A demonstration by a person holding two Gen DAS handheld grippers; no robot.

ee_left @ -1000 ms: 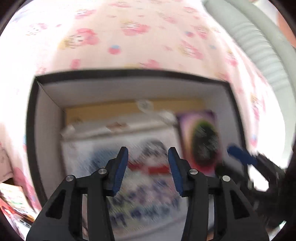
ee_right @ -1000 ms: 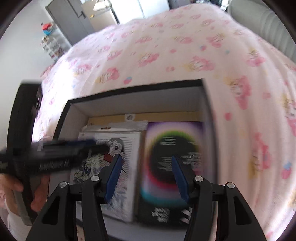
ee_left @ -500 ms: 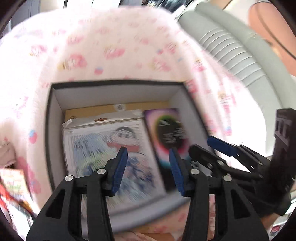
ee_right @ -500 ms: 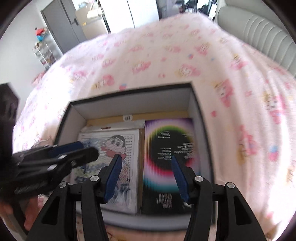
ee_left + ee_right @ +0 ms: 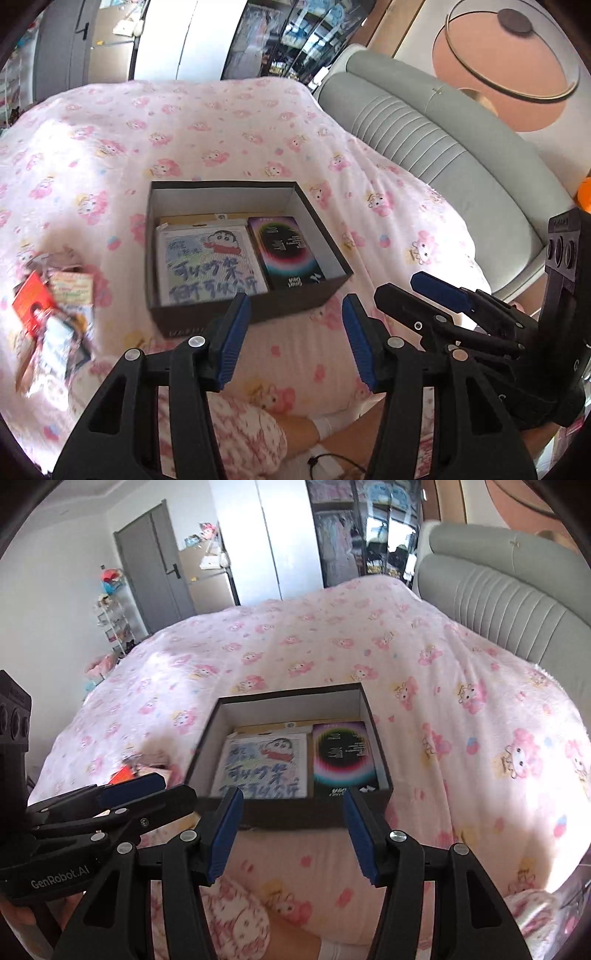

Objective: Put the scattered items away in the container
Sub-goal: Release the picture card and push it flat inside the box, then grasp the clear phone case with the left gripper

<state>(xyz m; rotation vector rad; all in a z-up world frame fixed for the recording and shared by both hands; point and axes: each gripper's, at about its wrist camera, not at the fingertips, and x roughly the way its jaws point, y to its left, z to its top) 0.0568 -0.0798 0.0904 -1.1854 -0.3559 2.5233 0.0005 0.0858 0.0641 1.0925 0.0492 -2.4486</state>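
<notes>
Left gripper (image 5: 293, 339) nearest, jaws apart with nothing between them, just been opening. Right gripper (image 5: 291, 830) alongside, jaws spread, empty too. Past both, dark box (image 5: 255, 306) on pink bedspread (image 5: 221, 129), holding cartoon booklet (image 5: 210, 262) left and black card pack (image 5: 284, 251) right. Loose items (image 5: 51, 314) scattered left of box. Grey headboard (image 5: 424, 133) far right.

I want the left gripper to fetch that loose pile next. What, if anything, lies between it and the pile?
Nothing visible. The left gripper hangs open and empty above bare bedspread; the pile lies to its left, beside the box.
</notes>
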